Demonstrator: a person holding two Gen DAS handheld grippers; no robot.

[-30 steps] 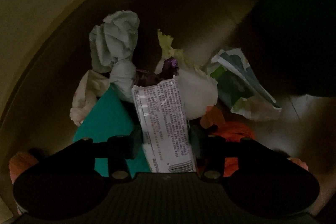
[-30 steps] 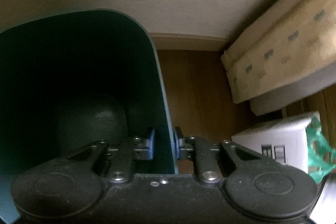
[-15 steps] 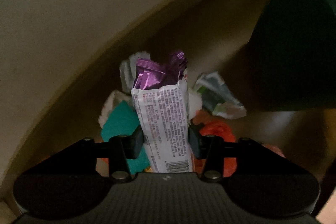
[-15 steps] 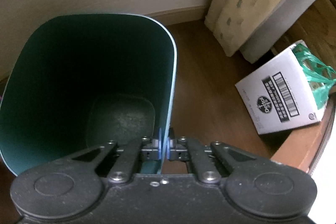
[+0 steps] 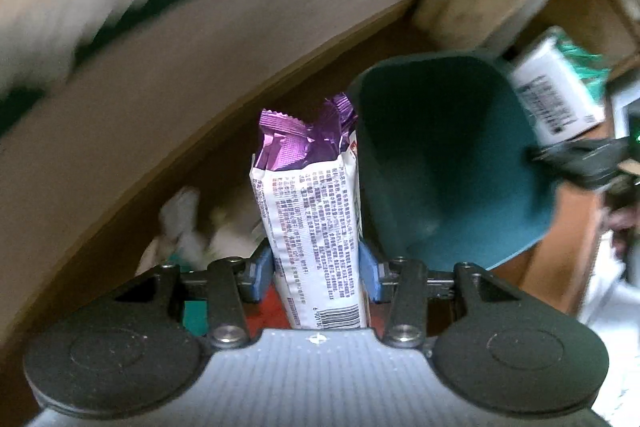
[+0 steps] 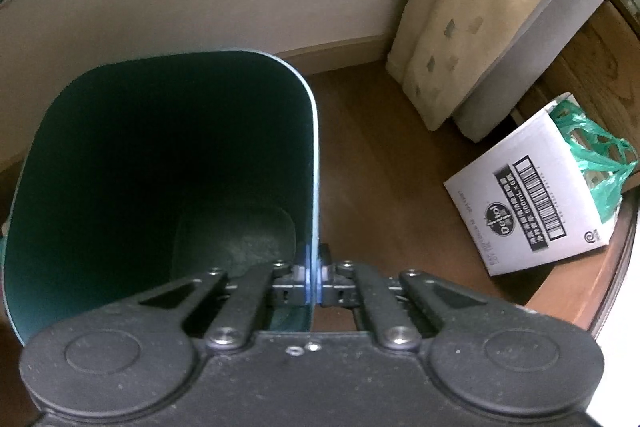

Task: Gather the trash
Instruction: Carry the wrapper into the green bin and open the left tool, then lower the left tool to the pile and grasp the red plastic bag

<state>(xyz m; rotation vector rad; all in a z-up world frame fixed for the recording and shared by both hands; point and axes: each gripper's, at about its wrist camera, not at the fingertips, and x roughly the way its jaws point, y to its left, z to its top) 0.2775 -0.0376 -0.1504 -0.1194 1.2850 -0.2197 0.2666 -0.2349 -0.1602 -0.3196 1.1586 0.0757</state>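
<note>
Left wrist view, nearest first: the left gripper [image 5: 318, 267] has its blue pads pressed on both sides of a white printed snack wrapper with a torn purple foil top [image 5: 312, 211], jaws part-way apart to the wrapper's width, the packet standing up between them. Just beyond and below, blurred, lies a heap of crumpled white paper and other scraps [image 5: 188, 223] on the brown wooden floor [image 5: 224, 163]; a bit of teal and orange shows under the fingers. To the right of the wrapper, close beside it, gapes the open mouth of a dark teal plastic waste bin [image 5: 448, 163], with the right gripper [image 5: 576, 157] at its far rim.

Right wrist view: the right gripper [image 6: 310, 277] is fully closed, pinching the thin rim of the bin [image 6: 160, 187] between its pads. The bin's bottom looks bare, as far as the dark interior shows. Farther off stand a white cardboard box with a green plastic bag in it [image 6: 532, 215] and a pale patterned curtain [image 6: 480, 7].

By my judgement the task is at an early stage: one piece is picked up but not yet dropped in, and the rest of the heap remains on the floor.
</note>
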